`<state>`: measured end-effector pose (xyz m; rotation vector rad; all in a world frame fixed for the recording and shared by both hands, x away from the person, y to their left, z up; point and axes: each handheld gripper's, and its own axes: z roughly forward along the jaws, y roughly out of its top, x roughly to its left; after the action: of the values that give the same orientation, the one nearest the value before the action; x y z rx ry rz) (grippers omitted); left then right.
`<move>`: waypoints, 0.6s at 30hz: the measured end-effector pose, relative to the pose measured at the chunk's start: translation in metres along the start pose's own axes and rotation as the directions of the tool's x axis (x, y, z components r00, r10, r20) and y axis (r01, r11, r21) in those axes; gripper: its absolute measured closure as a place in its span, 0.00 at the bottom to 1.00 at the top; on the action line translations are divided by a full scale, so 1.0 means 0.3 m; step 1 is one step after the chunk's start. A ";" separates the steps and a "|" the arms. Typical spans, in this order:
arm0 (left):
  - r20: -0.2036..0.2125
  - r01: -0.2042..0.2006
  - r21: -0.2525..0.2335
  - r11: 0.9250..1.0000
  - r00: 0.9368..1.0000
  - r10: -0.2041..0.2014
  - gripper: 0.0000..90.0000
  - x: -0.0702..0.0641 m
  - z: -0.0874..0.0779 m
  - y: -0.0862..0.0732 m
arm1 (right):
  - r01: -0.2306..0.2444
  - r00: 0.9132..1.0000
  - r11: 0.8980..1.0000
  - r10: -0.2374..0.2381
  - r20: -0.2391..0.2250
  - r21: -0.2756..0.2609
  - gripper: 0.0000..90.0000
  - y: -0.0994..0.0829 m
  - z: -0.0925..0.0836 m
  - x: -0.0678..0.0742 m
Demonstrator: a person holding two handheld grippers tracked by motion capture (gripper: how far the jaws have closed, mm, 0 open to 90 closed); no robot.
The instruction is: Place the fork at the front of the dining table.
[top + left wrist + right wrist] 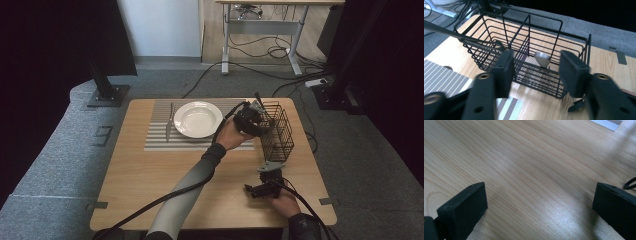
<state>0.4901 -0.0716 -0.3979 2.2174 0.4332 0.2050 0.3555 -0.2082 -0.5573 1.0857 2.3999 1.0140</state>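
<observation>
left claw (260,116): we hold it at the wire basket (276,131), jaws partly apart, nothing between them | basket: on the worktop (150,175) right of the plate (198,119); a spoon (542,60) stands in one compartment, a long utensil (454,35) leans over the rim | right claw (539,202): jaws wide apart over bare wood, empty

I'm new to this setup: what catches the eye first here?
The black wire basket at the table's right side, with the left gripper at its rim. A spoon stands inside it, between the open jaws in the left gripper view. A white plate sits on the striped placemat.
</observation>
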 end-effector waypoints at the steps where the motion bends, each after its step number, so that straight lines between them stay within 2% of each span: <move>1: 0.006 0.004 0.001 1.000 1.000 -0.004 0.62 0.000 0.003 0.001 | 0.000 1.000 1.000 0.000 0.000 0.000 0.00 0.000 0.000 0.000; 3: 0.014 0.005 0.005 1.000 1.000 -0.005 0.65 0.000 0.005 0.000 | 0.000 1.000 1.000 0.000 0.000 0.000 0.00 0.000 0.000 0.000; 9: 0.037 0.016 0.019 1.000 0.999 -0.017 0.86 -0.003 0.014 0.001 | 0.002 1.000 1.000 -0.002 0.000 -0.001 0.00 0.000 0.000 0.000; 13: 0.061 0.036 -0.002 0.999 0.997 -0.036 0.89 -0.005 0.010 0.005 | 0.002 1.000 1.000 -0.002 0.000 -0.001 0.00 0.000 0.000 0.000; 15: 0.065 0.037 -0.009 0.999 0.997 -0.037 0.96 -0.007 0.005 0.009 | 0.003 1.000 1.000 -0.003 -0.001 -0.001 0.00 0.000 0.000 0.000; 18: 0.047 0.013 -0.003 1.000 0.999 -0.013 0.96 -0.016 -0.008 0.023 | 0.003 1.000 1.000 -0.003 -0.004 0.000 0.00 0.000 0.000 0.002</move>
<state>0.4867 -0.0756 -0.3911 2.2107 0.4212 0.1467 0.3551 -0.2078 -0.5573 1.0808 2.4038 1.0155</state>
